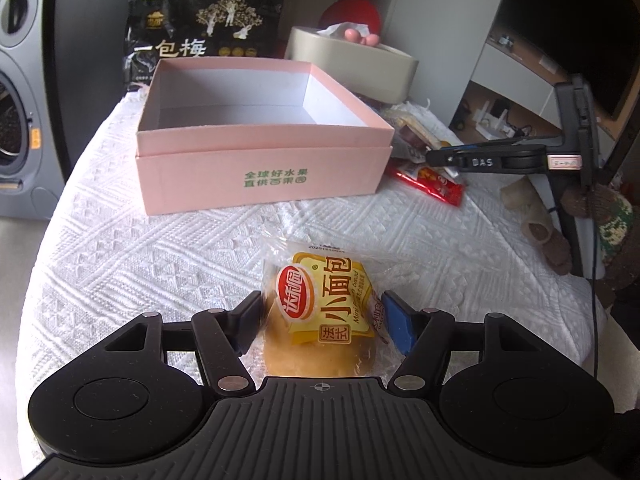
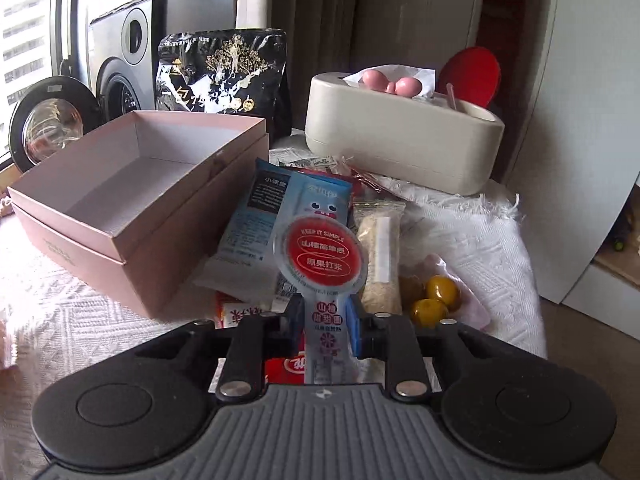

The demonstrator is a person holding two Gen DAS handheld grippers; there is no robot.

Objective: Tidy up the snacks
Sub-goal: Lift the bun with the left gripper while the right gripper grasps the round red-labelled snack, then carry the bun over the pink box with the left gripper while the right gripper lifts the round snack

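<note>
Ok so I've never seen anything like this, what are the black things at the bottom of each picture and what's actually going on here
Each black thing is a hand-held gripper with a camera that looks forward along its two fingers. A person holds one in each hand; no robot arm is involved.

One picture comes from the left gripper, which straddles a wrapped mini bread; whether its pads press on it I cannot tell. The other comes from the right gripper, shut on a lollipop-shaped hawthorn snack.

On the white tablecloth stands an empty pink box, with a pile of snack packets beside it and a beige tissue holder behind.
</note>
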